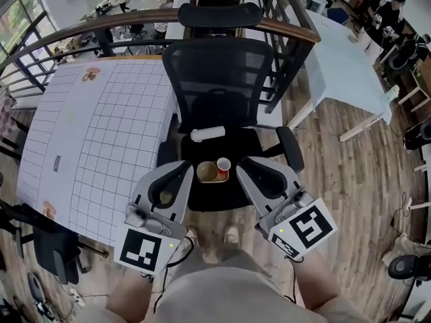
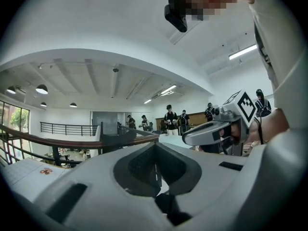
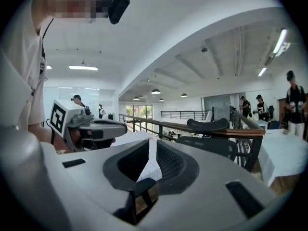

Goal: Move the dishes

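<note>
On the black office chair's seat (image 1: pixel 232 194) sit a tan bowl (image 1: pixel 207 172) and a small red cup (image 1: pixel 223 165), touching each other. A white roll (image 1: pixel 207 134) lies behind them by the backrest. My left gripper (image 1: pixel 183 168) hovers just left of the bowl, and my right gripper (image 1: pixel 246 167) hovers just right of the cup. Both are shut with nothing in them and point up and away from the seat. The left gripper view shows its own shut jaws and the right gripper (image 2: pixel 216 131). The right gripper view shows the left gripper (image 3: pixel 91 126) and the chair's headrest (image 3: pixel 207 125). Neither gripper view shows the dishes.
A table with a white gridded cloth (image 1: pixel 101 133) stands left of the chair. A curved wooden railing (image 1: pixel 135 19) runs behind it, and a white table (image 1: pixel 343 66) stands at the back right. The person's feet (image 1: pixel 209 237) are on the wood floor before the chair. People stand far off.
</note>
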Demonstrator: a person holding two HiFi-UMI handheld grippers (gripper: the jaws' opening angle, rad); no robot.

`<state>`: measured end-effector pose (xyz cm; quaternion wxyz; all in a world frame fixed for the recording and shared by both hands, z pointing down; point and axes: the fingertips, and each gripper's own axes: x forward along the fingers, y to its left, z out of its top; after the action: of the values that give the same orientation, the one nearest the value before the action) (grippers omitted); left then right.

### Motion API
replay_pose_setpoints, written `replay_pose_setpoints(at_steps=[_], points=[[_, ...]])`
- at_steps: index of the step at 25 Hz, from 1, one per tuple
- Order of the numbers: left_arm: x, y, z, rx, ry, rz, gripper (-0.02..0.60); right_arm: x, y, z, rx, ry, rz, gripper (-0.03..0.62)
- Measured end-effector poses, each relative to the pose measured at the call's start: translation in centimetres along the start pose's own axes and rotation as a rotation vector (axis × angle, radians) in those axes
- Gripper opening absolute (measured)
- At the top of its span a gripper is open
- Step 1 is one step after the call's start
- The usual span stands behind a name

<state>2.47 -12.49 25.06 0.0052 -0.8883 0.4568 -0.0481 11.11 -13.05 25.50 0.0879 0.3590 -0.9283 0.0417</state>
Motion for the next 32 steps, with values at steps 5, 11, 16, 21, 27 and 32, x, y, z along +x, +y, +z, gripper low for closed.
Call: replay_pose_setpoints(at_steps=[5, 11, 16, 21, 27, 32], points=[[2.9, 0.7, -3.0, 0.006, 0.044, -0.015, 0.014, 3.2, -2.8, -4.3, 0.018, 0.105, 0.0, 0.081], [6.6, 1.4, -7.5, -0.043, 0.082, -0.04, 0.014, 6.4, -6.3, -12.7, 0.024, 0.257, -0.025, 0.091], [9.7, 2.1, -12.9, -0.044, 0.12, -0.054, 0.014, 8.8, -8.4, -20.5, 0.033, 0.348, -0.04, 0.104], [12.4, 1.2, -20.1, -0.035, 0.208, -0.118, 0.014, 10.7, -8.2, -27.2, 0.025, 0.449, 0.017, 0.104], [14.5, 1.0, -29.4, -0.068, 0.288, -0.109, 0.014, 12.7, -8.4, -35.6, 0.052, 0.527, 0.065, 0.104], [15.5, 0.9, -37.0, -0.126, 0.346, -0.093, 0.014, 14.5, -9.6, -42.5, 0.061, 0.563, 0.065, 0.104]])
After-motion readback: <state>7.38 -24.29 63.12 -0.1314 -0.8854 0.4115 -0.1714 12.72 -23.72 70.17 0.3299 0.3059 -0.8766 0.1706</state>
